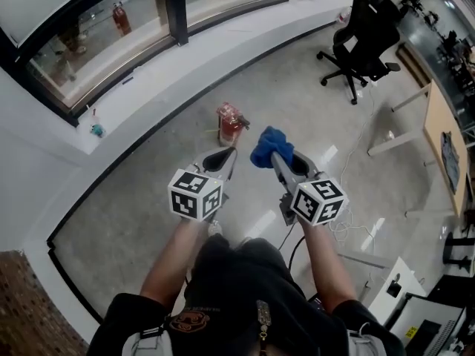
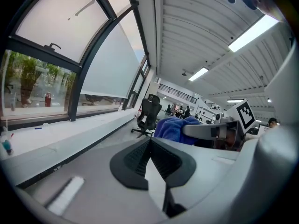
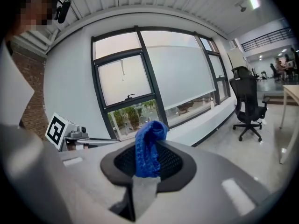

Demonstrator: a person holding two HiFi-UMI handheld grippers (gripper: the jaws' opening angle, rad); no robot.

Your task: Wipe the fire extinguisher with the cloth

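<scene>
A red fire extinguisher (image 1: 229,123) stands on the speckled floor near the window ledge, straight ahead of both grippers. My right gripper (image 1: 277,158) is shut on a blue cloth (image 1: 269,146), which bunches up from between its pads (image 3: 147,149). My left gripper (image 1: 228,159) is shut with nothing in it, its pads pressed together (image 2: 150,160). It is held just short of the extinguisher, a little to the extinguisher's near side. The blue cloth (image 2: 174,128) and the right gripper's marker cube show in the left gripper view. The extinguisher is not in either gripper view.
A black office chair (image 1: 364,39) stands on the floor at the upper right, and a wooden desk (image 1: 443,148) runs along the right edge. A white window ledge (image 1: 148,87) curves behind the extinguisher. Cables lie on the floor (image 1: 349,228) by my right arm.
</scene>
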